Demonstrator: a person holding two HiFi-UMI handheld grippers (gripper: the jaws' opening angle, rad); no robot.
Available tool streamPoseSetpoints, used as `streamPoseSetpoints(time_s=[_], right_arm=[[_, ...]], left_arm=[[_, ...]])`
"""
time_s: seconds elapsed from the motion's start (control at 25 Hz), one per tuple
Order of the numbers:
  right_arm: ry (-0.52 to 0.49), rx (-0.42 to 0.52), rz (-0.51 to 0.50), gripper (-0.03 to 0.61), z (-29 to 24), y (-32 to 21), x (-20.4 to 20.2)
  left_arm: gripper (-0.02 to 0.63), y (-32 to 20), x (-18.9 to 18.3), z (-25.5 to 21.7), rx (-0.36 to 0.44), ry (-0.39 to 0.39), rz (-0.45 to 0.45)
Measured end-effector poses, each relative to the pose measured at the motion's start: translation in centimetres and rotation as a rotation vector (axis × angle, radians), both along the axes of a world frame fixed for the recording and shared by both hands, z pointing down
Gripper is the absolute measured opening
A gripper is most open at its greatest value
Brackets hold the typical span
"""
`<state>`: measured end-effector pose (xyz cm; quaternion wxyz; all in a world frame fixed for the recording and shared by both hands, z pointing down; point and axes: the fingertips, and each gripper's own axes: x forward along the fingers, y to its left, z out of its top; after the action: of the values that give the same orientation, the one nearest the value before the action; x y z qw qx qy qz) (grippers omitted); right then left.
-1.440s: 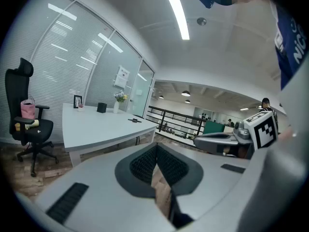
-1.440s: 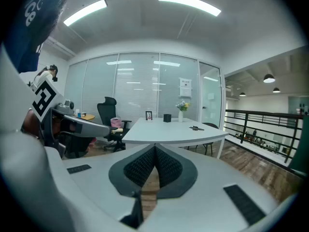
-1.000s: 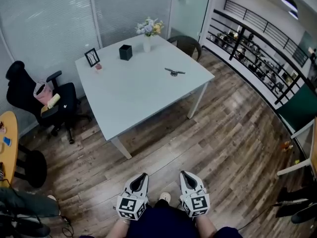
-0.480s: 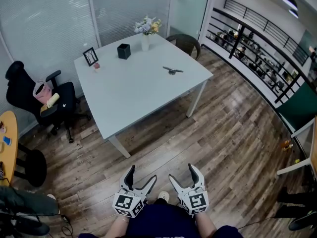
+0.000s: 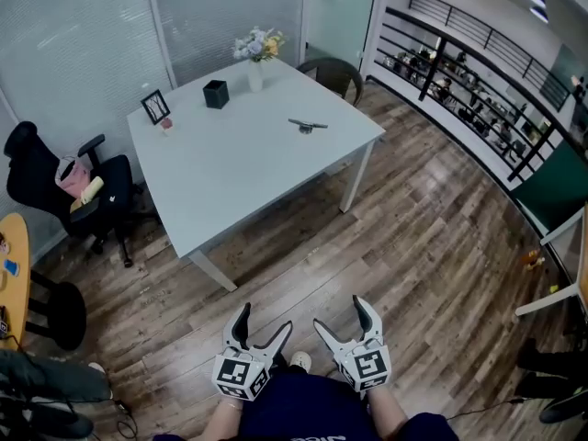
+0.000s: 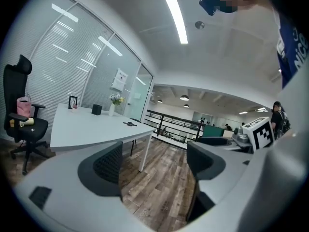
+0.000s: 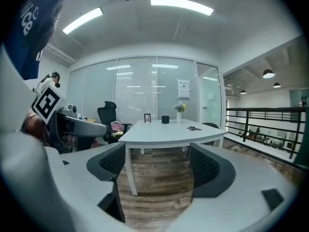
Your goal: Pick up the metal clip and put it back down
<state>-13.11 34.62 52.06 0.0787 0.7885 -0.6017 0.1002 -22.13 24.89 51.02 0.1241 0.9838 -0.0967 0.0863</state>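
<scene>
The metal clip [image 5: 307,125] lies on the far right part of the white table [image 5: 239,168], small and dark. It also shows in the left gripper view as the clip [image 6: 129,123] and in the right gripper view as the clip [image 7: 193,128]. Both grippers hang low in front of the person's body, over the wooden floor and well short of the table. The left gripper [image 5: 265,320] and right gripper [image 5: 340,315] have their jaws opening wide, with nothing between them. Only floor shows between the left gripper's [image 6: 154,163] jaws, and floor and a table leg between the right gripper's [image 7: 154,166].
On the table's far side stand a black box [image 5: 216,93], a vase of flowers [image 5: 254,62] and a photo frame [image 5: 155,107]. A black office chair [image 5: 69,186] is left of the table, another chair [image 5: 333,73] behind it. A railing [image 5: 459,72] runs at the right.
Both grippers have gone from shut to wide open. They stay low near the body. The table has slid slightly left and up in the head view.
</scene>
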Motion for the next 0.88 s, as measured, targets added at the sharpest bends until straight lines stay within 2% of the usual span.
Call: streamPoseSetpoints(time_s=[0.24, 0.56, 0.76, 0.88], right_arm=[[-0.017, -0.066, -0.009, 0.408, 1.4, 0.6, 0.1], [-0.036, -0.086, 0.069, 0.405, 2.5, -0.3, 3.1], [-0.032, -0.094, 0.125, 0.401, 2.4, -3.6, 5.9], [-0.024, -0.124, 0.132, 0.400, 2.7, -5.7, 7.5]], left_arm=[[0.400, 0.3, 1.1, 0.4, -0.002, -0.018, 0.023], [0.400, -2.1, 4.1, 1.6, 0.011, -0.034, 0.067], [0.400, -6.0, 7.5, 1.5, 0.015, -0.031, 0.123], [0.400, -7.6, 9.8, 1.9, -0.017, -0.029, 0.181]])
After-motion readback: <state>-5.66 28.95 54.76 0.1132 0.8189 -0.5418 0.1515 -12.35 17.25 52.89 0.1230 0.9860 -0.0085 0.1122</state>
